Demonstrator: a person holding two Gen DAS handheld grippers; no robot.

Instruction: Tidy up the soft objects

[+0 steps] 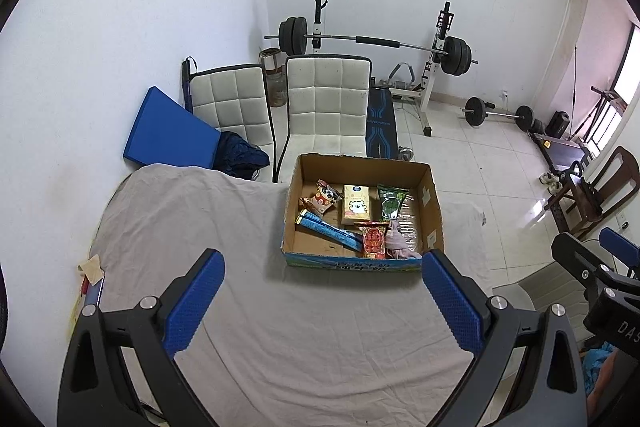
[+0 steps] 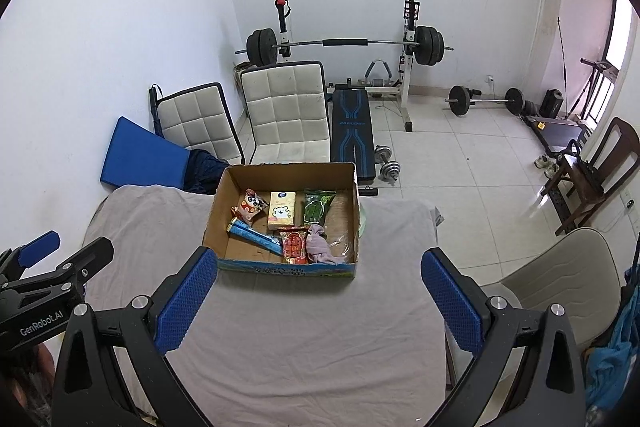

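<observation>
Hovering empty, both tools [image 1: 323, 297] [image 2: 318, 291] face cardboard box [image 1: 362, 265].

The cardboard box's [image 2: 288, 167] near wall hides the pink cloth's [image 2: 320, 249] lower edge; package lettering stays unreadable.

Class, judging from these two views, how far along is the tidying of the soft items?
Looks nearly done: the snack packets, tissue pack and pink cloth lie inside the cardboard box. Left gripper and right gripper are open, holding nothing. No loose items show on the sheet.
</observation>
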